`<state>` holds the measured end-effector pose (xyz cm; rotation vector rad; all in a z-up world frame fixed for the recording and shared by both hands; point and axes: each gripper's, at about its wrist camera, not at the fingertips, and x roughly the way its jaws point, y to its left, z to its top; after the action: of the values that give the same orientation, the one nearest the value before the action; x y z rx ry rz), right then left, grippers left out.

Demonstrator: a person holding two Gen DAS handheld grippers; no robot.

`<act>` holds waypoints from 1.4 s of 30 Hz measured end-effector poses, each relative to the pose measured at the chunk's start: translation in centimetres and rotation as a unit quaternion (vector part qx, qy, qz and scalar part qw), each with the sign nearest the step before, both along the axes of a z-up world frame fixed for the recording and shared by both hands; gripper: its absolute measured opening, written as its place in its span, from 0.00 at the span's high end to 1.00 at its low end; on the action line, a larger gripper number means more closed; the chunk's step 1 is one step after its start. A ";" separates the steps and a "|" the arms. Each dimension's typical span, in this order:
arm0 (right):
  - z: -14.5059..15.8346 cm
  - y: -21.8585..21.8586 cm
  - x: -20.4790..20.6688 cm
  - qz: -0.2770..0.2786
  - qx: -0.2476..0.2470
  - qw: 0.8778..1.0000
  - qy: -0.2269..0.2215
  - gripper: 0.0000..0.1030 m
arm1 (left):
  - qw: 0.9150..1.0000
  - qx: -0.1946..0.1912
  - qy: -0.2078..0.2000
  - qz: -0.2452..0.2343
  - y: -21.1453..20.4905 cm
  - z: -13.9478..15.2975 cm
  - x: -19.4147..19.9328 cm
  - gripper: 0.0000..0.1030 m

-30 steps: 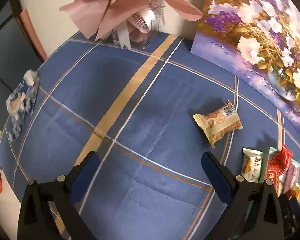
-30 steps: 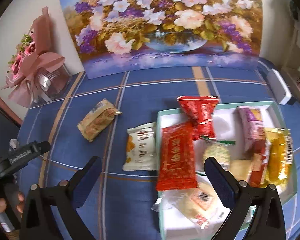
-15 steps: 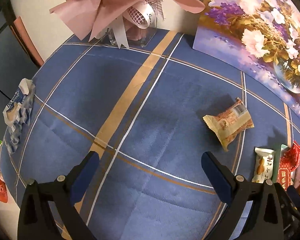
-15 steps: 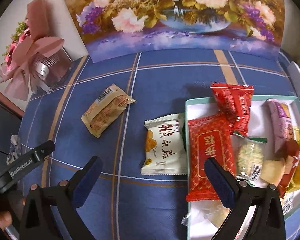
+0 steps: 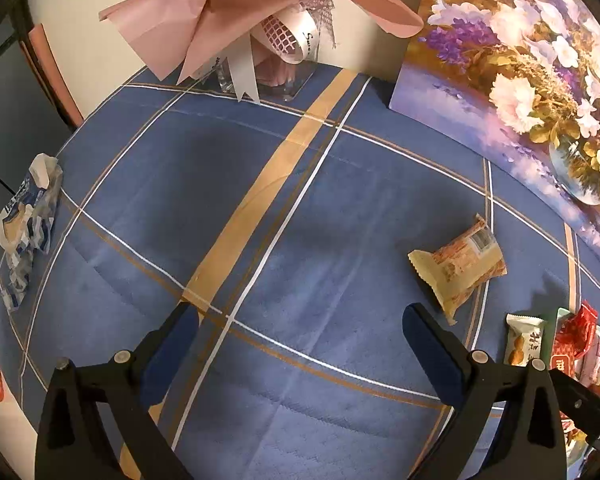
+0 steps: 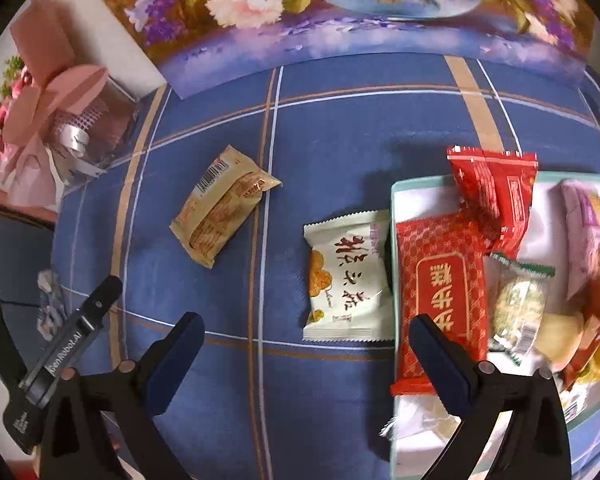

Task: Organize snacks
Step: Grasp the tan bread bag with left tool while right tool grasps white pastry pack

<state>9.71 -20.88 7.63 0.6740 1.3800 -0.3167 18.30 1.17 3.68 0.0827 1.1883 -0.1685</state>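
Both claws gape empty: the right claw hovers over the white snack packet, which touches the tray; the left claw hangs near the tan packet on the desk.

- You have a table under a blue plaid cloth.
- A tan wrapped biscuit packet lies alone on it.
- A white snack packet with red characters lies beside your pale green tray.
- A crumpled blue-and-white wrapper sits at the cloth's edge.
- A flower painting and pink bouquet stand at the back.
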 end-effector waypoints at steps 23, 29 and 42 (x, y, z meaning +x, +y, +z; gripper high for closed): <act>-3.2 2.1 3.9 0.091 -0.035 0.995 0.027 0.00 | 0.999 -0.002 0.052 0.007 0.5 -2.1 1.3 0.01; -4.5 2.6 4.9 0.120 -0.058 0.991 0.035 0.00 | 0.998 -0.008 0.062 0.001 0.3 -2.7 1.4 0.01; -6.2 3.2 6.4 0.123 -0.079 0.988 0.047 0.01 | 0.997 -0.015 0.074 0.004 0.6 -3.5 1.7 0.01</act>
<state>16.15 -17.72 1.40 0.3570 1.4936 -0.2604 20.01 1.73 0.13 0.0391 1.3333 -0.1886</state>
